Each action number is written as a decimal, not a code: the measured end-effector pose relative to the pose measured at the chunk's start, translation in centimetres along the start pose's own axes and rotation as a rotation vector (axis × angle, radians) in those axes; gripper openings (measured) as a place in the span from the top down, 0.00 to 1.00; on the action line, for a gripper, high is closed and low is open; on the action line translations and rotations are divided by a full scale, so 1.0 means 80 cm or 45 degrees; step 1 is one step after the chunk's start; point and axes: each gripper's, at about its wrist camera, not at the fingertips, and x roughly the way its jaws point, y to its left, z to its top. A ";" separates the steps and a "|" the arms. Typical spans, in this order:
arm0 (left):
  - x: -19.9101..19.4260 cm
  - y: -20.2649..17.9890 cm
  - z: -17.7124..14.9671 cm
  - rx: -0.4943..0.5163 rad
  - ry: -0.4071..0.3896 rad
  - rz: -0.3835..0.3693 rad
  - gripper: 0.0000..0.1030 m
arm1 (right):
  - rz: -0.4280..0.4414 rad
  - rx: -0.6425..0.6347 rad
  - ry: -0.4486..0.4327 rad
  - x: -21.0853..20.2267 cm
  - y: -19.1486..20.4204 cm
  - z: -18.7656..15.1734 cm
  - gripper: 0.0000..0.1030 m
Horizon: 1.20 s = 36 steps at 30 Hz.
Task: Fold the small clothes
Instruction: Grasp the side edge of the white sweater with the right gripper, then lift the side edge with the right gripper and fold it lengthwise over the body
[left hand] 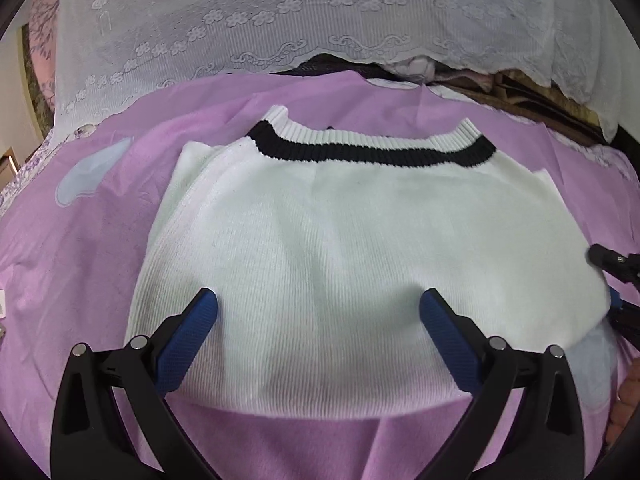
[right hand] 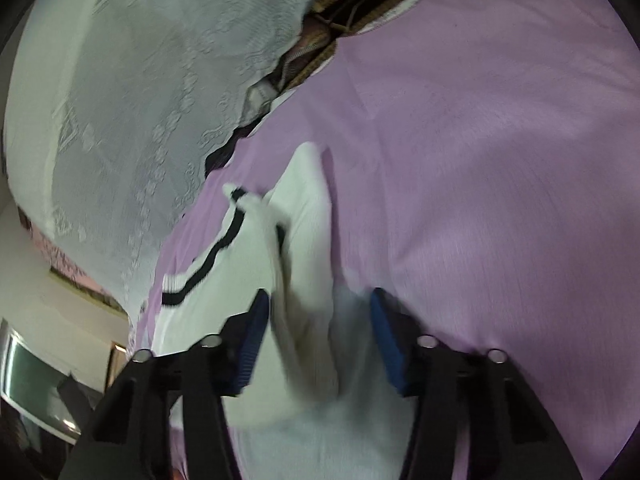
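Observation:
A small white knit sweater [left hand: 340, 248] with a black band below its ribbed collar [left hand: 372, 148] lies flat on a pink sheet [left hand: 80, 264]. My left gripper [left hand: 318, 308] is open and hovers over the sweater's near hem, fingers apart, holding nothing. My right gripper [right hand: 316, 308] is open at the sweater's right edge, with a raised fold of white knit [right hand: 304, 320] between its blue pads; the view is blurred. The right gripper also shows at the far right of the left wrist view [left hand: 616, 264].
A white lace cover [left hand: 320, 20] drapes over a heap behind the sheet, with dark and brown fabrics [left hand: 520, 92] showing under its edge. A pale blue patch [left hand: 88, 172] is on the sheet at left. A framed glass panel [right hand: 36, 384] stands at lower left.

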 end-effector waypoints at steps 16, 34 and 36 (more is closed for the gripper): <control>0.033 -0.021 0.025 0.017 0.025 0.122 0.04 | -0.008 -0.181 0.030 0.049 0.030 0.022 0.51; 0.028 -0.049 0.019 0.112 0.022 -0.051 0.04 | -0.026 -0.236 0.008 0.047 0.037 0.015 0.61; 0.028 -0.054 0.018 0.128 0.019 -0.032 0.04 | -0.018 -0.237 -0.008 0.045 0.039 0.014 0.72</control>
